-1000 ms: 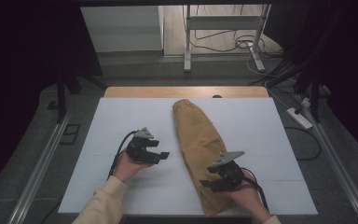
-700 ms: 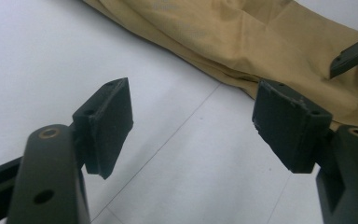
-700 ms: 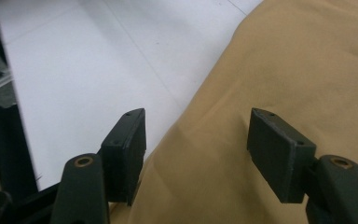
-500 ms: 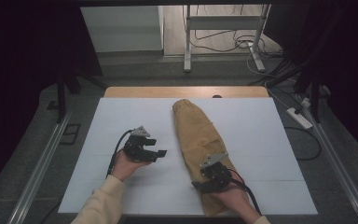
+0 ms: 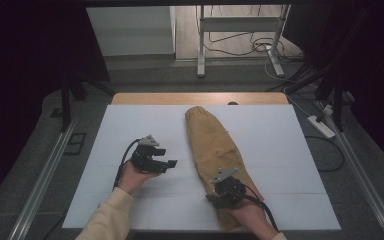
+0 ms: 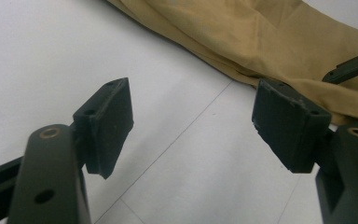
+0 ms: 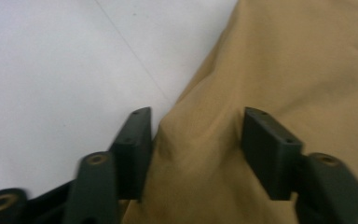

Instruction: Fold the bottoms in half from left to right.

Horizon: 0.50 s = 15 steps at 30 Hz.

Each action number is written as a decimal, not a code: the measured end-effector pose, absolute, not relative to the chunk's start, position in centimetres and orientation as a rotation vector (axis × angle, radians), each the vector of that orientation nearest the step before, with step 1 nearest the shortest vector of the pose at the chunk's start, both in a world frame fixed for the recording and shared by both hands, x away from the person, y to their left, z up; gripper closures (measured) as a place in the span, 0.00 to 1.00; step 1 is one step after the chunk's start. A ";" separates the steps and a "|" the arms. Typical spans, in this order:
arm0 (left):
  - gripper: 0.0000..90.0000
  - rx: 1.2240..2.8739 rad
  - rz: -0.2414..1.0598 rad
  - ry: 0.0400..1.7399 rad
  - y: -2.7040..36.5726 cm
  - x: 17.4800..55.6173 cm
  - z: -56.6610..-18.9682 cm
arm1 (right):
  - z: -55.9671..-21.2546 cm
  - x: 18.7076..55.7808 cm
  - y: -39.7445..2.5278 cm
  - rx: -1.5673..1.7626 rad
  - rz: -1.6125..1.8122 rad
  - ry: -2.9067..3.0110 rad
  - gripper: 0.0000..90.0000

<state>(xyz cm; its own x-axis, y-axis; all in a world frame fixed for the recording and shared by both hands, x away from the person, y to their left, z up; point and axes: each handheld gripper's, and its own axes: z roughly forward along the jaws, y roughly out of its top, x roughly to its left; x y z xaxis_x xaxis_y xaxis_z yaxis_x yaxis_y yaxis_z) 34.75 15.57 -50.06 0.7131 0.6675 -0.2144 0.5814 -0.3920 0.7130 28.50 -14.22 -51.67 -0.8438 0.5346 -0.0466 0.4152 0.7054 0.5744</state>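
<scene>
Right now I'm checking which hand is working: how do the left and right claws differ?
The left claw stands over bare white table, beside the tan cloth; the right claw is down on that cloth. The left claw's jaws have nothing between them; the right's straddle a raised fold at the cloth's edge. Both stand open.
</scene>
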 end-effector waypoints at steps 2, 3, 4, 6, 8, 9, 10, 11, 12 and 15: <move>0.32 2.103 0.134 0.944 15.6 34.8 -50.1 | -51.5 28.6 -14.5 0.757 0.829 2.703 0.72; 0.32 2.104 0.134 0.944 15.6 34.8 -50.1 | -51.5 28.7 -14.6 0.754 0.830 2.702 0.79; 0.32 2.103 0.133 0.944 15.6 34.8 -50.1 | -51.5 28.7 -14.8 0.753 0.825 2.697 0.86; 0.32 2.100 0.132 0.943 15.6 34.8 -50.1 | -51.4 28.7 -14.9 0.755 0.813 2.689 0.92; 0.32 2.097 0.133 0.943 15.5 34.7 -50.0 | -51.4 28.8 -15.0 0.764 0.822 2.694 0.94; 0.32 2.097 0.133 0.942 15.6 34.7 -50.0 | -51.4 28.9 -15.1 0.771 0.832 2.699 0.95; 0.32 2.095 0.132 0.942 15.6 34.7 -50.0 | -51.4 29.0 -15.2 0.774 0.839 2.704 0.95; 0.32 2.093 0.133 0.943 15.7 34.8 -49.9 | -51.3 29.0 -15.2 0.776 0.837 2.709 0.95; 0.32 2.089 0.133 0.945 15.8 34.8 -49.9 | -51.3 29.0 -15.3 0.774 0.839 2.716 0.95; 0.32 2.078 0.136 0.953 16.2 34.8 -49.8 | -51.1 28.8 -15.2 0.777 0.866 2.743 0.95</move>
<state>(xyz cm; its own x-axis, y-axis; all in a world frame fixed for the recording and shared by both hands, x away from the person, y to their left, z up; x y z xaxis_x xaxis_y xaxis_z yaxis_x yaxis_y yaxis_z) 34.85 16.17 -49.80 0.7071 0.6709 -0.2236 0.5813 -0.3714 0.7240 28.83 -15.23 -51.09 -0.8518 0.5238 0.0024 0.4303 0.6972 0.5734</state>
